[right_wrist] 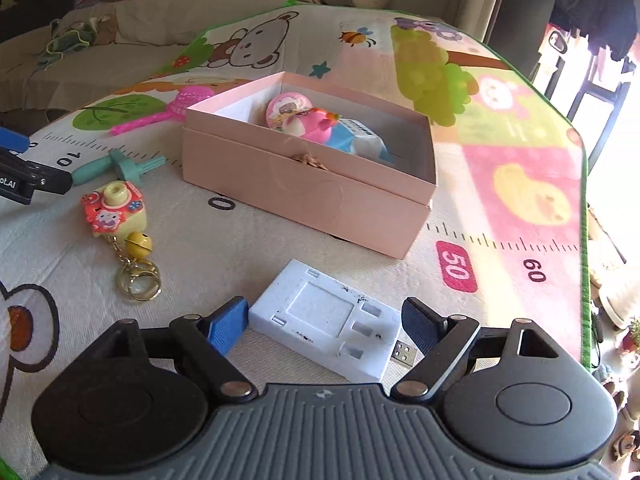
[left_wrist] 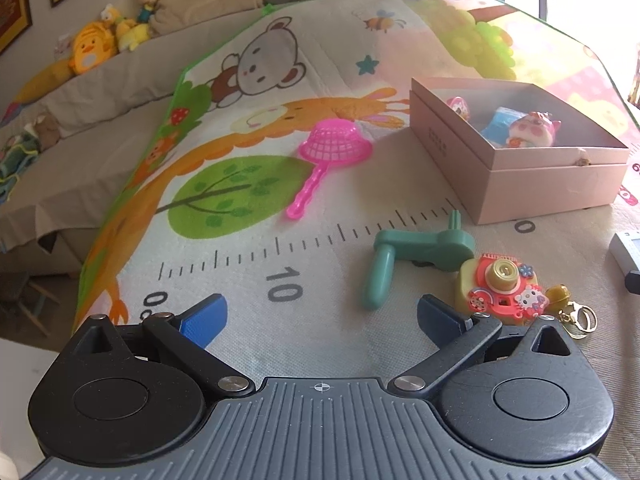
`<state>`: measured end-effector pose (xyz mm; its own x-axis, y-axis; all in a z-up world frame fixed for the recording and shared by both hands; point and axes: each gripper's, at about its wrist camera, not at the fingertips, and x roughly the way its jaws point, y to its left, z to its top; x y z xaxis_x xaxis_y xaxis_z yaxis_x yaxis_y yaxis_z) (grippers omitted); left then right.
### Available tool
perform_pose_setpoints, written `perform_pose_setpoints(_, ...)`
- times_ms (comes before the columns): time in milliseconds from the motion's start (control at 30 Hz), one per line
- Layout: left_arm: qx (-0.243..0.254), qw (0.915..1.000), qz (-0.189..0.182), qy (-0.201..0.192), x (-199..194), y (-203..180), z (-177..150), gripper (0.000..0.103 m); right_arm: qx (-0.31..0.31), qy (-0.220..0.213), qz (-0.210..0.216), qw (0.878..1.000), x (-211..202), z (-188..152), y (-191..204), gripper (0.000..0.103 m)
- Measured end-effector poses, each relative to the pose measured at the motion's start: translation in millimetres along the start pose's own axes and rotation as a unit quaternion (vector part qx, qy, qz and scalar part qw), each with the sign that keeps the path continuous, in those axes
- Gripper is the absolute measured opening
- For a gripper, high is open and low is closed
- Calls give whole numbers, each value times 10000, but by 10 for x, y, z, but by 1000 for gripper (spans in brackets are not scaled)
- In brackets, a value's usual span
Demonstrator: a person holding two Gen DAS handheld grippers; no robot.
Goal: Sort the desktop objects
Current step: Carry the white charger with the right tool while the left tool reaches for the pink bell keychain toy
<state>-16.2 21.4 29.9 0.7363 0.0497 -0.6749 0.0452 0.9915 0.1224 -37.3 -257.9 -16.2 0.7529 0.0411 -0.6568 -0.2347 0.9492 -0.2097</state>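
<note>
Right gripper (right_wrist: 322, 322) spread wide, and the white plastic device (right_wrist: 326, 330) lies flat between its fingers, a metal USB plug jutting from the corner nearest the dark right finger; whether the blue left pad touches its edge, I can't tell. Straight ahead, past the device, sits the pink cardboard box (right_wrist: 304, 188), open-topped, already holding a round pink toy, a pink figure and a blue-and-white carton. Ahead and to the left, the toy camera keychain (right_wrist: 116, 210) with its yellow bell and gold ring lies on the quilted play mat (right_wrist: 500, 208).

Over to the left gripper (left_wrist: 322, 316), released too, jaws wide apart with only mat between them. Just ahead sits the smooth teal plastic tool (left_wrist: 416, 258), the keychain touching it on the right. Further ahead, the pink mesh strainer (left_wrist: 330, 152) lies well apart, and the box stands ahead to the right.
</note>
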Motion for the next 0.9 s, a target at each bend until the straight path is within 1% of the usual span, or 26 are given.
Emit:
perform_pose_setpoints(67,-10,9999,-115,-80,-47,-20,4,103,288,39,6,9996,-13,-55,-113,88)
perform_pose_setpoints(133,-8,9982,-558,-207,-134,-51,-11,103,612,30,1,9981,-23,-116,-210,97)
perform_pose_setpoints(233,34,9914,-1295,-187,-189,-201,-31,103,966,-17,7,9953,-24,-207,-290,101)
perform_pose_setpoints(267,82,9897,-1422,-164,-179,-282,-40,103,1041,2,38,9946,-11,-232,-297,101)
perform_pose_setpoints(333,217,9880,-1529,-96,-125,-457,-44,103,1175,11,80,9930,-3,-263,-320,103)
perform_pose_setpoints(433,294,9891,-1440,0,25,-640,-26,103,1295,31,160,9914,2,-276,-359,103)
perform_pose_setpoints(500,177,9901,-1389,55,111,-682,4,103,1328,41,195,9909,9,-275,-364,103)
perform_pose_setpoints(533,76,9897,-1429,88,146,-673,19,103,1330,38,201,9909,1,-275,-360,103)
perform_pose_setpoints(600,-124,9864,-1630,191,196,-654,49,103,1326,35,197,9910,1,-275,-353,103)
perform_pose_setpoints(667,-142,9787,-2035,240,170,-672,63,103,1329,37,200,9909,3,-271,-350,103)
perform_pose_setpoints(733,-32,9685,-2482,173,94,-726,42,103,1325,36,200,9910,2,-272,-349,103)
perform_pose_setpoints(767,-6,9663,-2572,140,64,-753,31,103,1325,35,200,9910,1,-273,-345,103)
perform_pose_setpoints(800,4,9661,-2578,129,50,-781,27,103,1326,36,199,9910,1,-272,-346,103)
perform_pose_setpoints(900,-165,9684,-2479,217,91,-789,41,103,1328,35,197,9909,-1,-273,-345,103)
